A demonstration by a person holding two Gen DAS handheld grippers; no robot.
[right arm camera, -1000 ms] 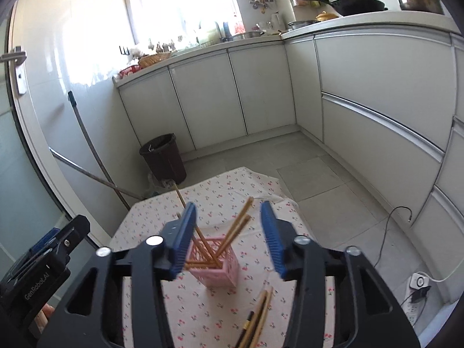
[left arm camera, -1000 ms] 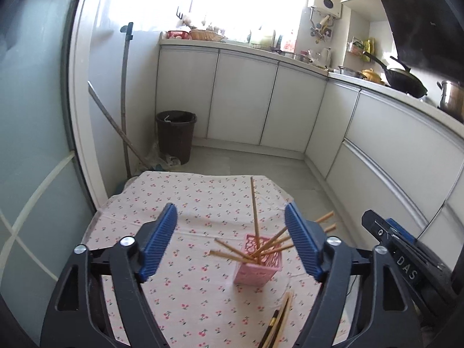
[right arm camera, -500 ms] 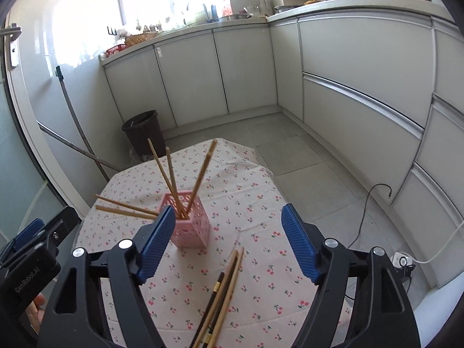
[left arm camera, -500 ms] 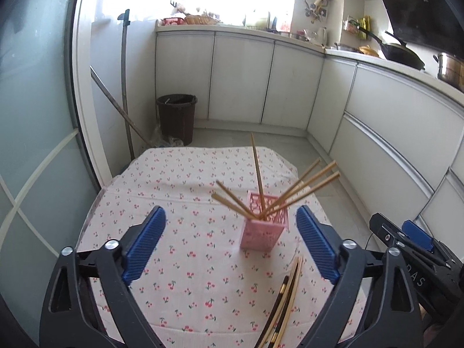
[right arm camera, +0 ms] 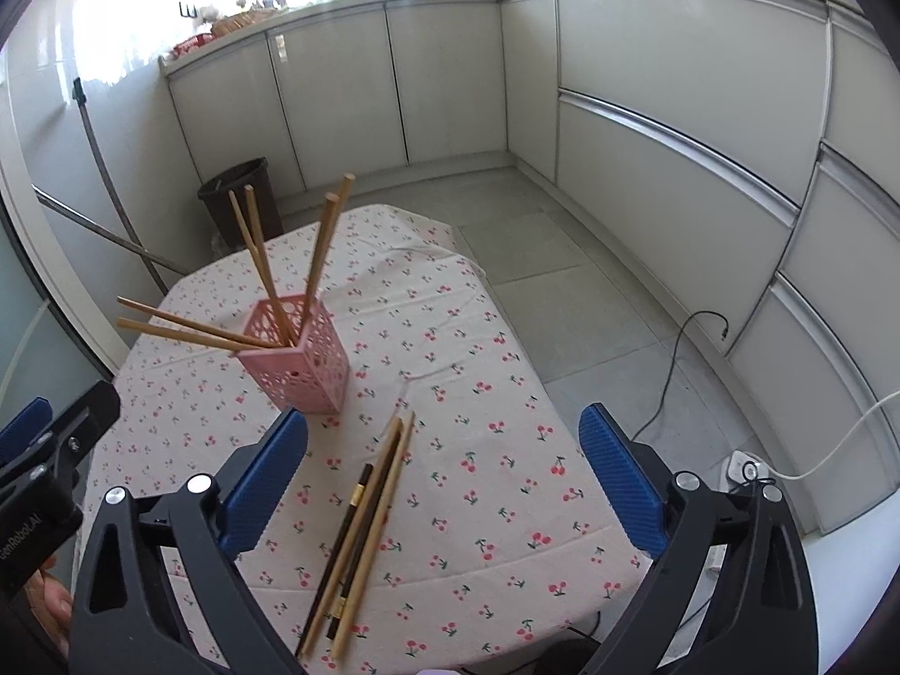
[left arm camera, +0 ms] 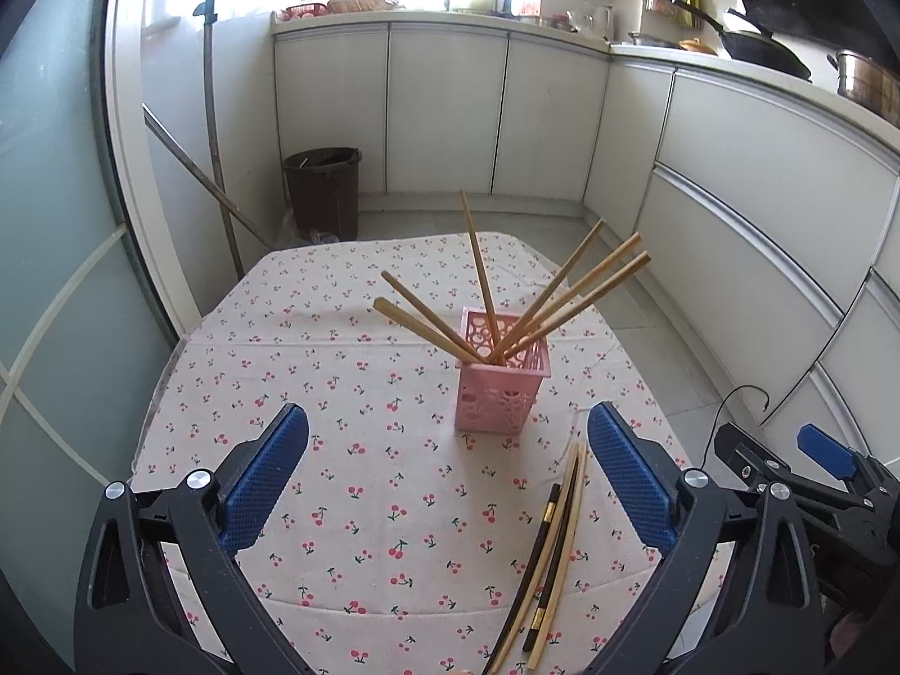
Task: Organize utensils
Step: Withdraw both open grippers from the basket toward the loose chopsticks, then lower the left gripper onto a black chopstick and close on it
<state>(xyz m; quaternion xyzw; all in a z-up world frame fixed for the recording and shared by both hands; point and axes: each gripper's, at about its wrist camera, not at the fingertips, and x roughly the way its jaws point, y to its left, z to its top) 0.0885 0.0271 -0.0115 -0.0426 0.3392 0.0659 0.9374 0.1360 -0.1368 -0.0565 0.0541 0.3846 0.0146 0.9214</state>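
A pink perforated holder stands on the cherry-print tablecloth with several wooden chopsticks fanned out of it. Nearer to me, loose chopsticks, some pale and one dark, lie side by side on the cloth. My left gripper hovers over the cloth, jaws still opening, nothing between them; the loose chopsticks lie just inside its right finger. My right gripper hangs above the loose chopsticks, jaws opening, pads clear of them.
A dark bin and a mop handle stand beyond the table's far left. White cabinets line the back and right. A cable and socket lie on the floor at the right. The table edge is near me.
Both grippers have sunk toward the table and tipped downward, and their jaws have spread wider. The holder now sits farther ahead and the loose chopsticks have come fully into view.
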